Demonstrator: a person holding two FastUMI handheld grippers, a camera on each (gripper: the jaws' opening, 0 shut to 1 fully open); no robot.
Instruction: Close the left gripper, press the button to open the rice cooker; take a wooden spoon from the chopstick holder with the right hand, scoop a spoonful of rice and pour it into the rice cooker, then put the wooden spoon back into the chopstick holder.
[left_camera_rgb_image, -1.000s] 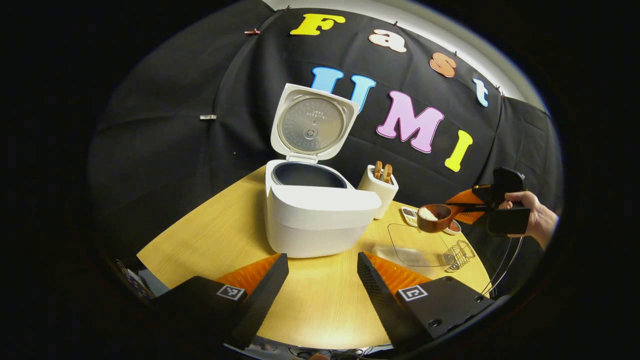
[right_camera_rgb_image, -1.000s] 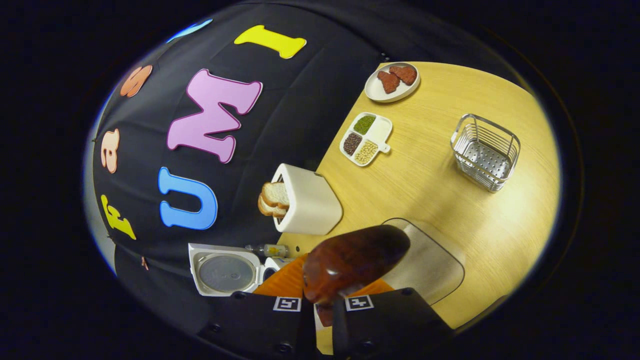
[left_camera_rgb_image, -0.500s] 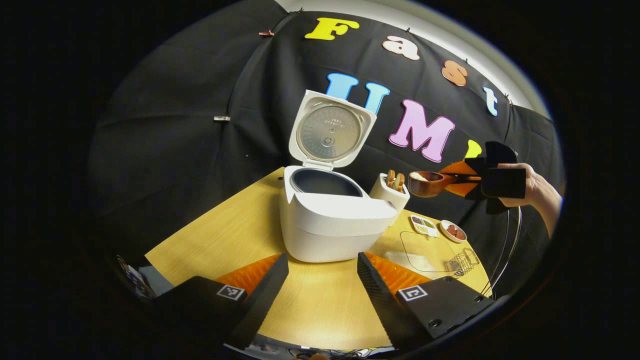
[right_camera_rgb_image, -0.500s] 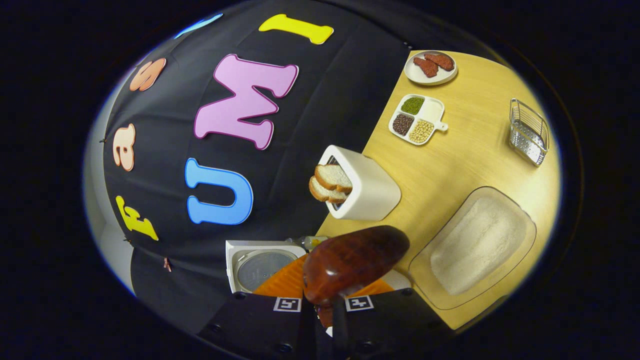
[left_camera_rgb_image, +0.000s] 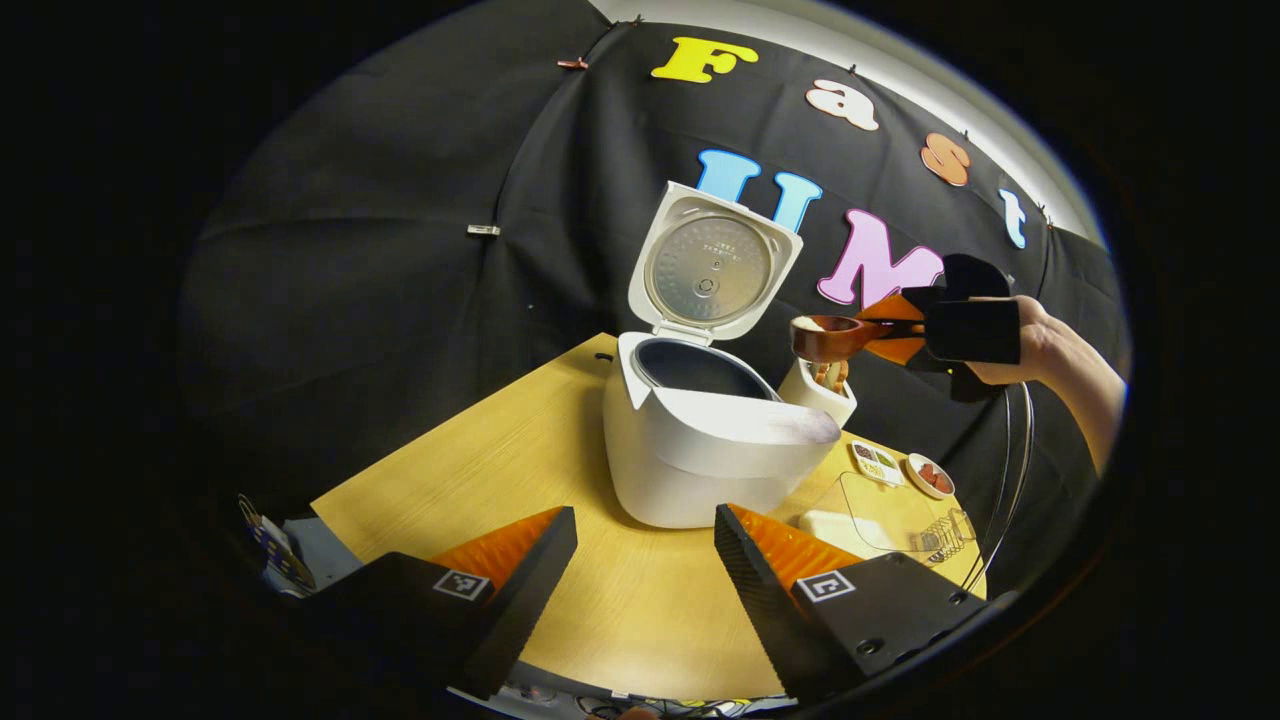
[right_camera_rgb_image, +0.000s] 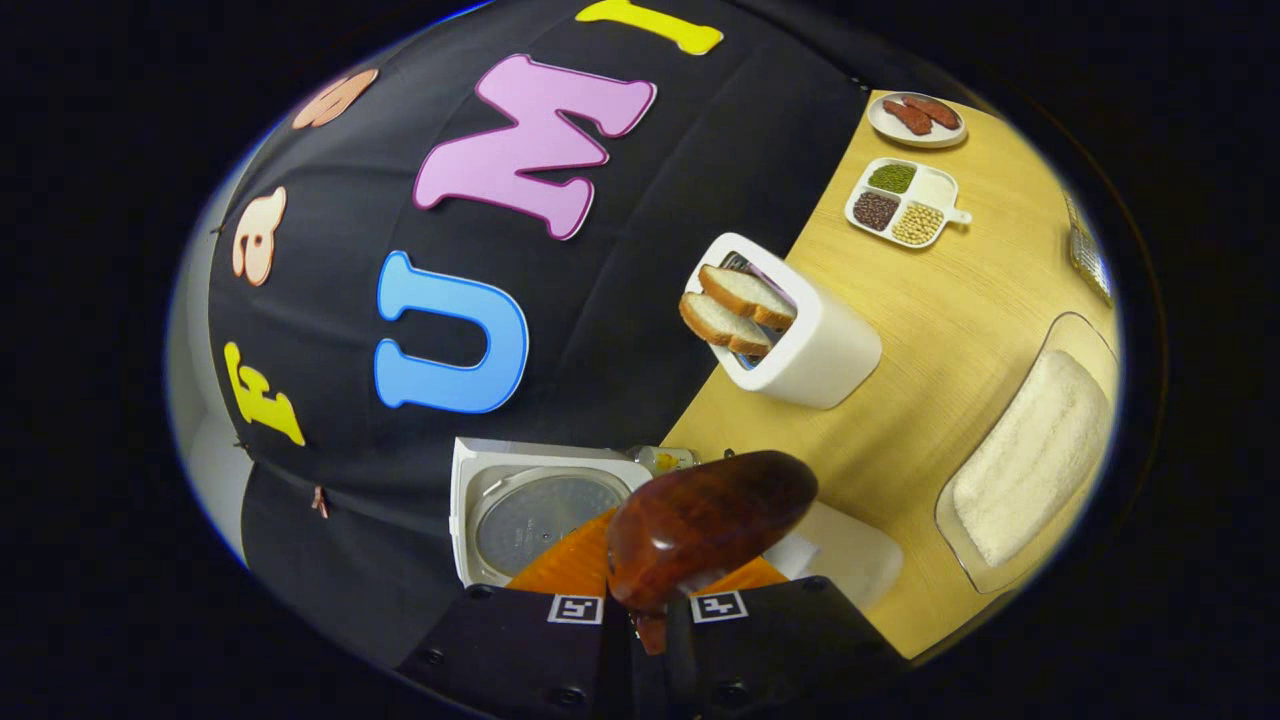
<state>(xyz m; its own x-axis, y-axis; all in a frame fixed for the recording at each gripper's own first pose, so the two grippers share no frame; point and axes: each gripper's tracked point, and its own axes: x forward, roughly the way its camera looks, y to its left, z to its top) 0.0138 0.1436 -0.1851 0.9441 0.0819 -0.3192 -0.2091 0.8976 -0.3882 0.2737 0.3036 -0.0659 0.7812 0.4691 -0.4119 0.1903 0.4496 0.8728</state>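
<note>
The white rice cooker (left_camera_rgb_image: 700, 450) stands open on the wooden table, its lid (left_camera_rgb_image: 712, 265) upright and the dark pot showing. My left gripper (left_camera_rgb_image: 645, 570) hangs open in front of it, holding nothing. A hand holds my right gripper (left_camera_rgb_image: 965, 325) to the cooker's right, shut on the wooden spoon (left_camera_rgb_image: 835, 337), whose bowl carries white rice above the white chopstick holder (left_camera_rgb_image: 820, 390). In the right gripper view the spoon's (right_camera_rgb_image: 710, 525) underside sits over my right gripper (right_camera_rgb_image: 648, 620), with the cooker lid (right_camera_rgb_image: 535, 505) and the holder (right_camera_rgb_image: 810, 340) beyond.
A clear tray of rice (right_camera_rgb_image: 1030, 460) lies at the right. Farther back sit a divided dish of beans (right_camera_rgb_image: 905, 190) and a small plate with red-brown pieces (right_camera_rgb_image: 917, 115). A wire basket (left_camera_rgb_image: 940, 530) stands near the table's edge.
My right gripper has lifted the rice-filled spoon from near the tray up and toward the cooker. The left gripper stays open; the cooker has drifted right in its view.
</note>
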